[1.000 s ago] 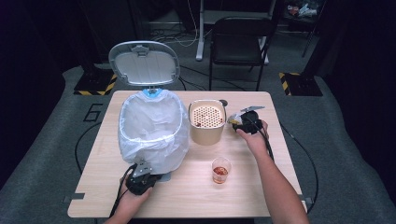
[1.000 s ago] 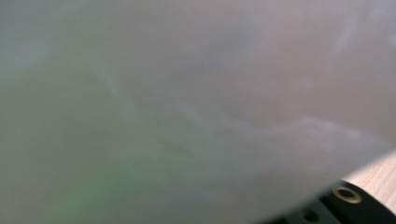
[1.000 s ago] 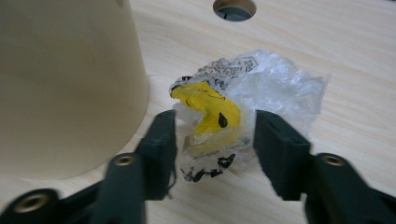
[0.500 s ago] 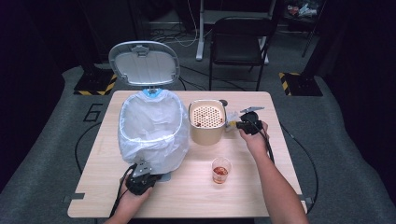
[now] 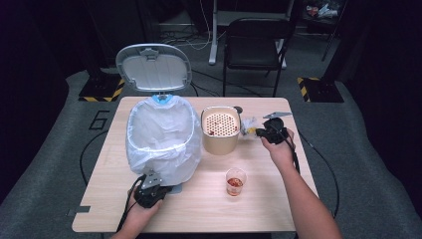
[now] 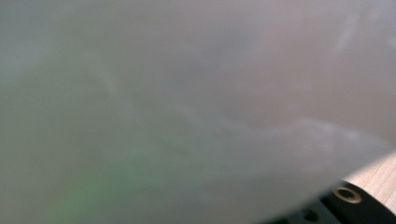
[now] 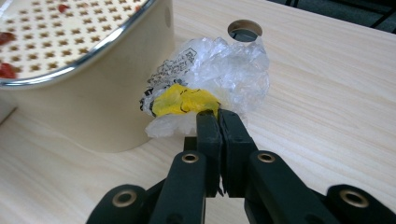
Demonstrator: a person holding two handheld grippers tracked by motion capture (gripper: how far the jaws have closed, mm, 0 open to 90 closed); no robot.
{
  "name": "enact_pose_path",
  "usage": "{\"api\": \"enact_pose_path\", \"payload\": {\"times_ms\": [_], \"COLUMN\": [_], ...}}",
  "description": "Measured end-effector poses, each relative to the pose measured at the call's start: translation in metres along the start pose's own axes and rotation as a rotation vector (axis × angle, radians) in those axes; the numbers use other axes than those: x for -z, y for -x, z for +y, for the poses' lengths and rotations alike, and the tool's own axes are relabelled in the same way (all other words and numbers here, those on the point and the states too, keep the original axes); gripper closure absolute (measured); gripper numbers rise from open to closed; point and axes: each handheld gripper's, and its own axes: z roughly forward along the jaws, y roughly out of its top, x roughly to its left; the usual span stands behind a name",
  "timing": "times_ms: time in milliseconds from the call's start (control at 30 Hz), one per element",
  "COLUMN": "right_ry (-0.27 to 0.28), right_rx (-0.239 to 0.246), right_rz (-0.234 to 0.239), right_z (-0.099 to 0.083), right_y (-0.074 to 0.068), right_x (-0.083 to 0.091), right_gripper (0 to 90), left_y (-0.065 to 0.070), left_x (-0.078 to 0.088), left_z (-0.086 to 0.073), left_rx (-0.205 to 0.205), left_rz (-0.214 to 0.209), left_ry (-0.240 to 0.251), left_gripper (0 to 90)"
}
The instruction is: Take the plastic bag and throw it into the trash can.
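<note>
Right gripper view: right gripper [image 7: 218, 116], open a second ago, now pinches crumpled wrapper [image 7: 210, 84]; left gripper [image 5: 149, 191] closed, unmoved.

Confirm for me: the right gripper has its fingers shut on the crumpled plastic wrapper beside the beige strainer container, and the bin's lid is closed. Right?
Not quite. The bin's lid stands open, raised behind the white bag-lined bin, as the high view shows. The rest holds: the right gripper has its fingers shut on the crumpled plastic wrapper beside the beige strainer container.
</note>
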Motion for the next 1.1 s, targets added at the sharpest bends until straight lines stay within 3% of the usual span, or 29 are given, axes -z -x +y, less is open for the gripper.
{"api": "enact_pose_path", "payload": {"times_ms": [67, 100, 300, 400, 633, 967, 1100], "right_ry": [0.004, 0.019, 0.037, 0.051, 0.072, 0.116, 0.134], "right_rx": [-0.015, 0.006, -0.004, 0.013, 0.026, 0.063, 0.108], "right_rz": [0.007, 0.012, 0.032, 0.048, 0.063, 0.099, 0.135], "right_z": [0.001, 0.003, 0.008, 0.012, 0.015, 0.027, 0.036], "right_y": [-0.001, 0.001, 0.003, 0.003, 0.001, -0.007, -0.014], "right_x": [0.009, 0.017, 0.038, 0.053, 0.067, 0.101, 0.113], "right_gripper": [87.9, 87.8, 87.8, 87.8, 87.7, 87.7, 87.7], "left_y": [0.0, 0.0, 0.0, 0.0, 0.0, 0.0, 0.0], "left_x": [0.0, 0.0, 0.0, 0.0, 0.0, 0.0, 0.0], "left_z": [0.0, 0.0, 0.0, 0.0, 0.0, 0.0, 0.0], "left_rx": [0.0, 0.0, -0.001, -0.001, -0.001, -0.001, -0.001], "left_rz": [0.0, 0.0, 0.0, 0.0, 0.0, 0.0, 0.0], "left_ry": [0.0, -0.002, -0.002, -0.002, 0.001, -0.002, 0.0], "left_gripper": [90.0, 90.0, 90.0, 90.0, 90.0, 90.0, 90.0]}}
